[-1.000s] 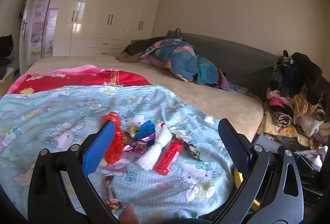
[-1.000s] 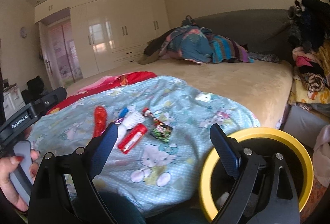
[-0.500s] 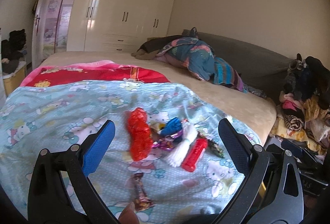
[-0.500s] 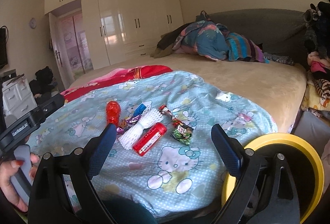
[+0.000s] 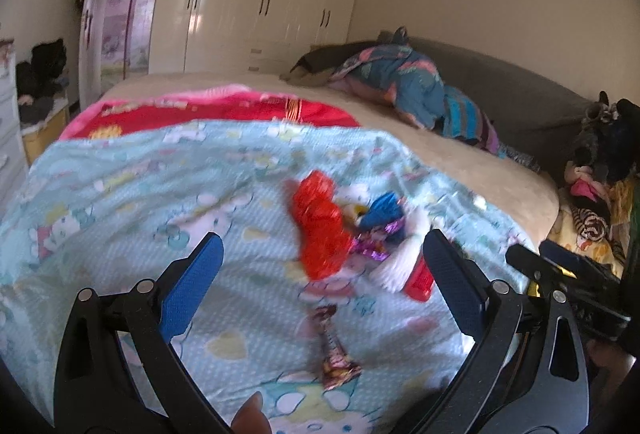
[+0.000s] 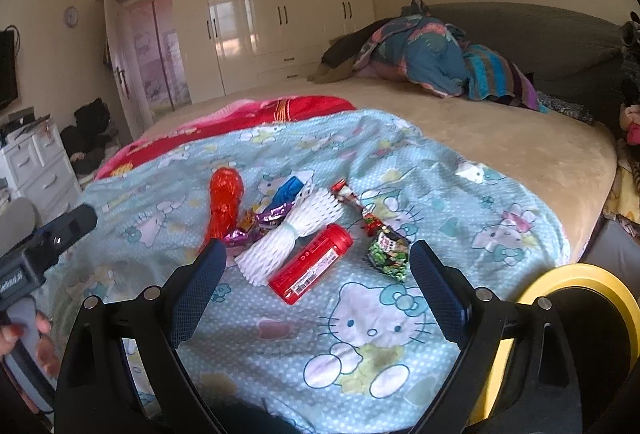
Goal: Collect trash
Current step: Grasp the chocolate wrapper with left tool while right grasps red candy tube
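Ahead of my right gripper [image 6: 314, 290], jaws spread, red tube [image 6: 311, 269] lying between fingertips, left gripper [image 5: 320, 284] spread, candy wrapper [image 5: 335, 348] between its fingers.

A red cylindrical tube [image 6: 311, 263], white foam netting [image 6: 292, 232], crumpled red wrapper [image 6: 224, 204] and foil candy wrappers [image 6: 270, 212] are clustered on the blue cartoon-cat blanket [image 6: 400, 314].
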A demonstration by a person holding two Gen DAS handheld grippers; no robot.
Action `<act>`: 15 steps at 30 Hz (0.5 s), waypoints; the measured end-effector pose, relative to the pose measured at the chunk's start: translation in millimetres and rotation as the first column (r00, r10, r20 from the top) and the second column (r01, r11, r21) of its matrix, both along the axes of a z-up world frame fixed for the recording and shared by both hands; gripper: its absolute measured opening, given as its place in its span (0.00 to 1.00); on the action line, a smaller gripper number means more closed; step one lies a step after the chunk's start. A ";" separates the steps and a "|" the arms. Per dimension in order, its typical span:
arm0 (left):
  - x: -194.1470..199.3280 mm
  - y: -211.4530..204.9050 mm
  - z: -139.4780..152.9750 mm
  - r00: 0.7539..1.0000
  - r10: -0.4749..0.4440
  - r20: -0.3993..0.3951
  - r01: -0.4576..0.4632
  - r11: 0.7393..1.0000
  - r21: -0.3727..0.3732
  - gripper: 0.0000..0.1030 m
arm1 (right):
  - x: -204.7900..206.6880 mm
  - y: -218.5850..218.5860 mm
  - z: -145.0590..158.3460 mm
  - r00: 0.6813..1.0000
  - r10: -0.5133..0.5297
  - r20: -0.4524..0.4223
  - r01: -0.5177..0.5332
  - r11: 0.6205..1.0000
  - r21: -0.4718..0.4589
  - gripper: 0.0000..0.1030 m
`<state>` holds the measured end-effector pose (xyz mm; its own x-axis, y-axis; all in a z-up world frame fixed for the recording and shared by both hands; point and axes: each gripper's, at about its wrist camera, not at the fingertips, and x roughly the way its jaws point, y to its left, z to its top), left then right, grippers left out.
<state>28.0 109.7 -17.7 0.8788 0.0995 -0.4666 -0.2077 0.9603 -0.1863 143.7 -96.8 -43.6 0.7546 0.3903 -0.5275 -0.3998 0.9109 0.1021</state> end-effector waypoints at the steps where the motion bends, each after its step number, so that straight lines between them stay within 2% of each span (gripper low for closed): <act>1: 0.9 2.5 -3.5 1.000 0.001 -0.011 -0.001 1.000 -0.007 0.89 | 4.4 2.9 -3.7 1.000 0.003 -0.015 -0.003 1.000 -0.009 0.88; 9: 2.7 8.8 -29.9 0.994 -0.027 -0.106 0.024 0.999 -0.030 0.89 | 37.3 17.8 -31.7 0.992 0.007 -0.128 -0.014 0.999 -0.053 0.88; 15: 5.9 8.1 -49.7 0.981 -0.063 -0.183 0.050 0.996 -0.073 0.74 | 56.6 26.7 -50.9 0.983 0.015 -0.184 -0.033 0.995 -0.095 0.85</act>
<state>33.9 117.8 -67.4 0.7800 0.0147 -0.6256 -0.1903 0.9579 -0.2147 200.2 -70.1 -94.5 0.6331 0.3469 -0.6920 -0.4043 0.9105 0.0865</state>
